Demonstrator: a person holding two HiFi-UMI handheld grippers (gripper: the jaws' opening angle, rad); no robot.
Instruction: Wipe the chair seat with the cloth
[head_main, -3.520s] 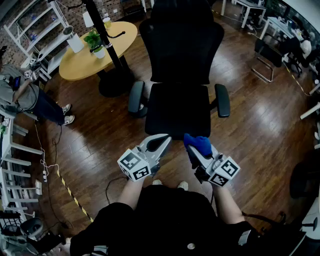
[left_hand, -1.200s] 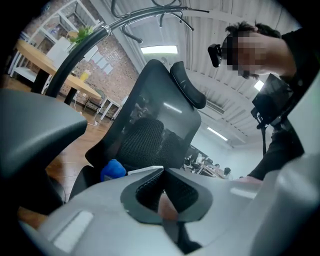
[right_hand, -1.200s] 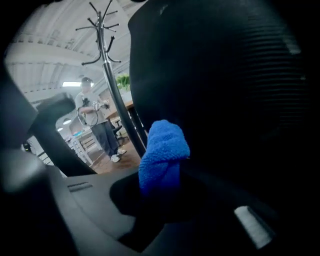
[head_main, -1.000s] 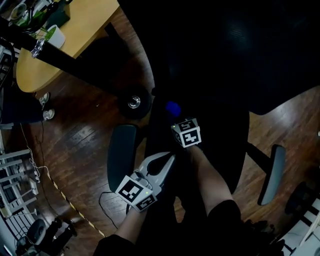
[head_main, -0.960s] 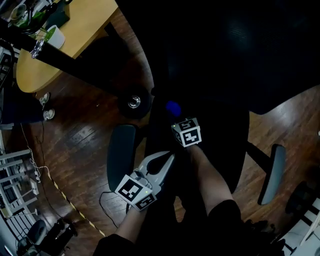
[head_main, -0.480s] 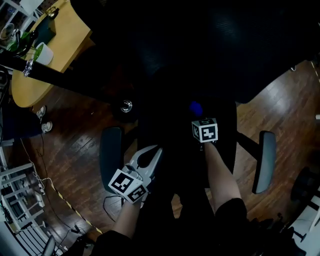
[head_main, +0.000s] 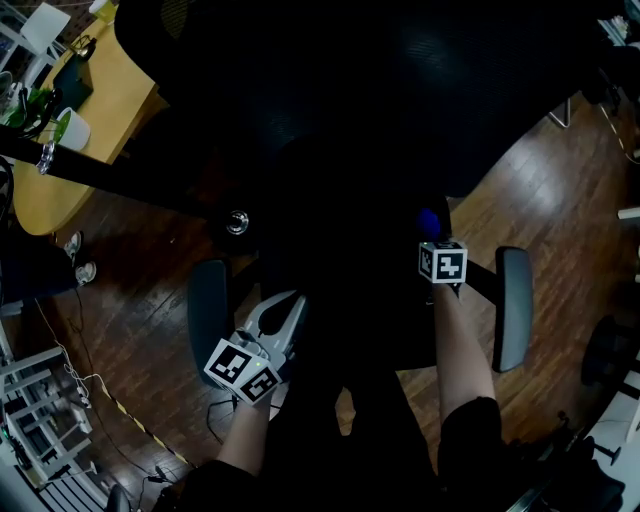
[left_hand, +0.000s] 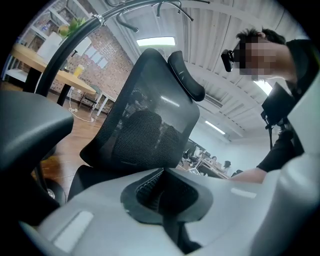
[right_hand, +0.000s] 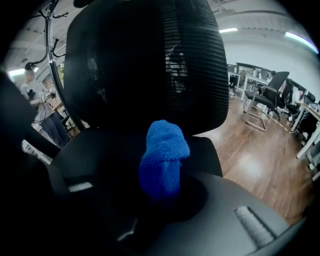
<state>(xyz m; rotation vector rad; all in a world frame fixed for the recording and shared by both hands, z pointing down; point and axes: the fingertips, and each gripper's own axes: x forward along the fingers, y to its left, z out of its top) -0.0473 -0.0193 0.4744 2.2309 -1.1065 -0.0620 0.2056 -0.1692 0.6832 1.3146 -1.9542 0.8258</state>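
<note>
In the head view the black office chair's seat (head_main: 350, 280) lies right below me, very dark. My right gripper (head_main: 431, 235) is over the seat's right part, near the right armrest (head_main: 513, 305), and is shut on the blue cloth (head_main: 428, 220). In the right gripper view the cloth (right_hand: 162, 155) sticks up bunched from the jaws, just above the seat (right_hand: 100, 147), with the mesh backrest (right_hand: 145, 65) behind. My left gripper (head_main: 296, 298) is shut and holds nothing, low by the left armrest (head_main: 207, 310). The left gripper view looks up at the backrest (left_hand: 145, 125).
A yellow round table (head_main: 60, 160) with a white plant pot (head_main: 72, 128) and a black pole (head_main: 100, 172) stands at the upper left. A chair castor (head_main: 237, 221) shows on the wood floor (head_main: 560, 190). Another chair (right_hand: 265, 97) and desks stand far right.
My right gripper has carried the blue cloth rightward across the seat, from its left side to its right side. The left gripper stayed shut near the left armrest. The head view has shifted.
</note>
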